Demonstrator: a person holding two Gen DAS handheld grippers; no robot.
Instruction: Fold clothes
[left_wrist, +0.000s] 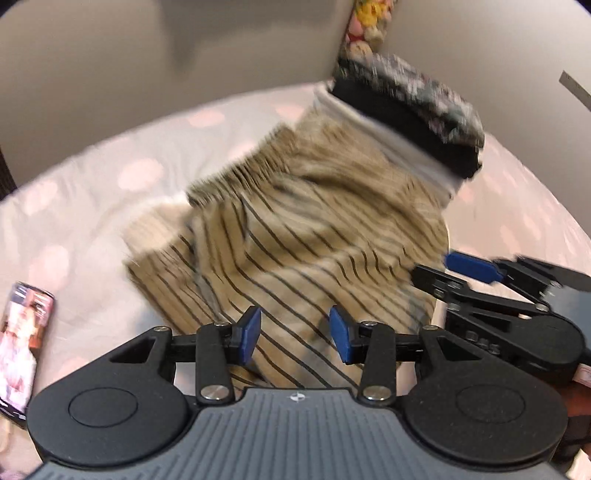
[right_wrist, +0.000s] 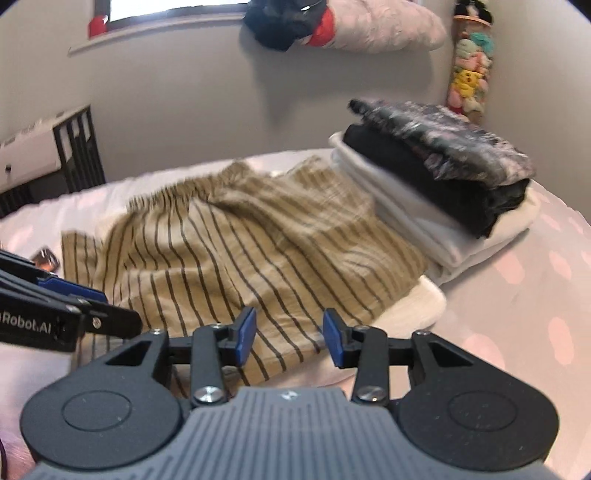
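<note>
A tan garment with thin dark stripes (left_wrist: 314, 236) lies crumpled on the bed; it also shows in the right wrist view (right_wrist: 258, 240). My left gripper (left_wrist: 295, 334) is open and empty, hovering just above the garment's near edge. My right gripper (right_wrist: 289, 335) is open and empty, also over the near edge of the garment. The right gripper shows at the right of the left wrist view (left_wrist: 480, 273), and the left gripper shows at the left of the right wrist view (right_wrist: 74, 310).
A stack of folded clothes (right_wrist: 436, 184), white, black and dark patterned, sits on the bed behind the garment; it also appears in the left wrist view (left_wrist: 406, 114). A phone (left_wrist: 22, 343) lies at the left. The bed sheet (right_wrist: 517, 295) is pale with pink dots.
</note>
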